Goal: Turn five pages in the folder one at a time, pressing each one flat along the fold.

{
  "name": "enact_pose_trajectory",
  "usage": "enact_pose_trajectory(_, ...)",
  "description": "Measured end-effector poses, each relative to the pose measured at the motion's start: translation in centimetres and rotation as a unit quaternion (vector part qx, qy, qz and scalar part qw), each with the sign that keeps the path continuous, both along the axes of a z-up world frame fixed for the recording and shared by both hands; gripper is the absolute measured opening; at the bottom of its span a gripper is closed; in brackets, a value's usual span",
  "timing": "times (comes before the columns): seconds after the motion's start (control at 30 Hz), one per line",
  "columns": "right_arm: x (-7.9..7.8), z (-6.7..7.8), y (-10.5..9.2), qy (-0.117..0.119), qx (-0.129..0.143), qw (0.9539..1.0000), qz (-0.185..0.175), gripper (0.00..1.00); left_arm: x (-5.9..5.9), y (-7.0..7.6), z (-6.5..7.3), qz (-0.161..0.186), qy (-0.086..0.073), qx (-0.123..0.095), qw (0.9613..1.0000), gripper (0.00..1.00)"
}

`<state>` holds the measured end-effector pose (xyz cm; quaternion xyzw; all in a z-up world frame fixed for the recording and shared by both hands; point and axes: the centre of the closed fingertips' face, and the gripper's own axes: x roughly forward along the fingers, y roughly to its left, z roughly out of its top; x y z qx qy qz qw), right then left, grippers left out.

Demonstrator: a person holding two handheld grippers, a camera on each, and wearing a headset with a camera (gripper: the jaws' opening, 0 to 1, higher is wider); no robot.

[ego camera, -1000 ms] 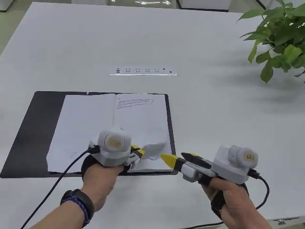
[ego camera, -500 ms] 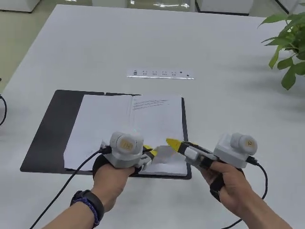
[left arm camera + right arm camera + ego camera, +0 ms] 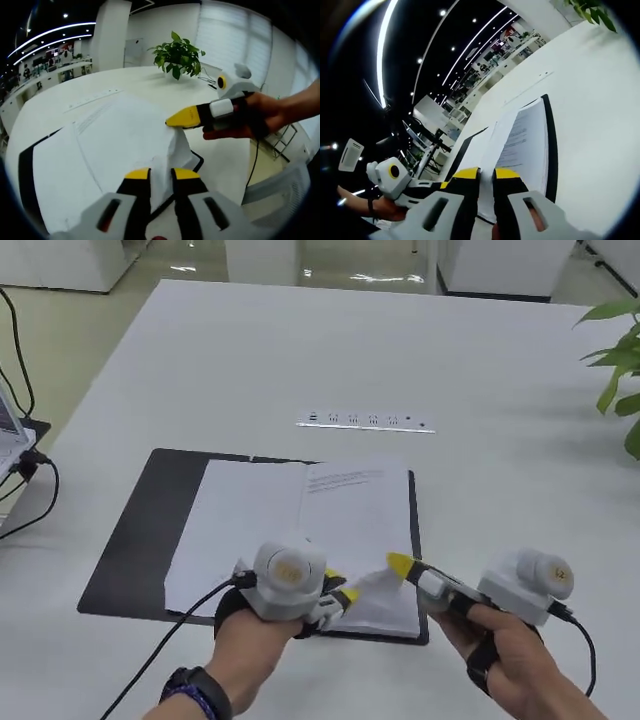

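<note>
Thin white paper is the weak point. The left gripper (image 3: 161, 174) has its yellow-tipped jaws closed to a narrow slit on the near right corner of the top page (image 3: 358, 515), and the sheet buckles into a crumpled peak there. The right gripper (image 3: 400, 564), its jaws drawn together, touches that raised edge with its tip; I cannot tell whether any paper lies between them. Pulling both ways at once could, I judge, tear the corner or set a hard crease. A pinch that takes two sheets would spoil the one-at-a-time count, and a slack pinch would let the page drop back. A fast sweep to the left could also drag the folder (image 3: 125, 545) across the smooth table (image 3: 300, 340).

The folder lies open and flat near the table's front edge, its matt black cover framing the white leaves. The right leaf carries a few printed lines at its top. Both sets of jaws look like hard plastic, grey with yellow wedge tips. Beyond the folder sits a white power strip (image 3: 366, 421), low and glossy, and a leafy green plant (image 3: 176, 52) stands off to the right.
</note>
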<state>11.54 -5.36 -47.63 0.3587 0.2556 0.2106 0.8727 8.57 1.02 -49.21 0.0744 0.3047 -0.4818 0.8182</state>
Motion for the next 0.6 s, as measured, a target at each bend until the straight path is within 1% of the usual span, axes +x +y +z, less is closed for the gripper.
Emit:
enact_pose_trajectory(0.03, 0.0, -0.1, -0.1, 0.003, 0.002, 1.0000, -0.005, 0.07, -0.1, 0.2, 0.1, 0.000, 0.000, 0.001, 1.0000, 0.16)
enact_pose_trajectory(0.13, 0.1, 0.1, -0.4, 0.000, 0.009, 0.9999, -0.014, 0.02, -0.1, 1.1, 0.4, 0.007, 0.000, -0.001, 1.0000, 0.19)
enact_pose_trajectory(0.23, 0.1, 0.3, -0.3, 0.000, 0.012, 0.9998, -0.013, 0.01, 0.0, 1.9, 0.8, 0.012, 0.001, 0.001, 0.9999, 0.23)
enact_pose_trajectory(0.5, 0.4, 1.1, 0.4, -0.003, 0.022, 0.9997, -0.014, 0.00, 0.5, 4.2, 2.1, 0.025, -0.014, 0.004, 0.9996, 0.30)
enact_pose_trajectory(0.6, 0.5, 1.4, 0.6, -0.005, 0.022, 0.9996, -0.014, 0.00, 0.7, 5.0, 2.6, 0.034, -0.015, 0.000, 0.9993, 0.34)
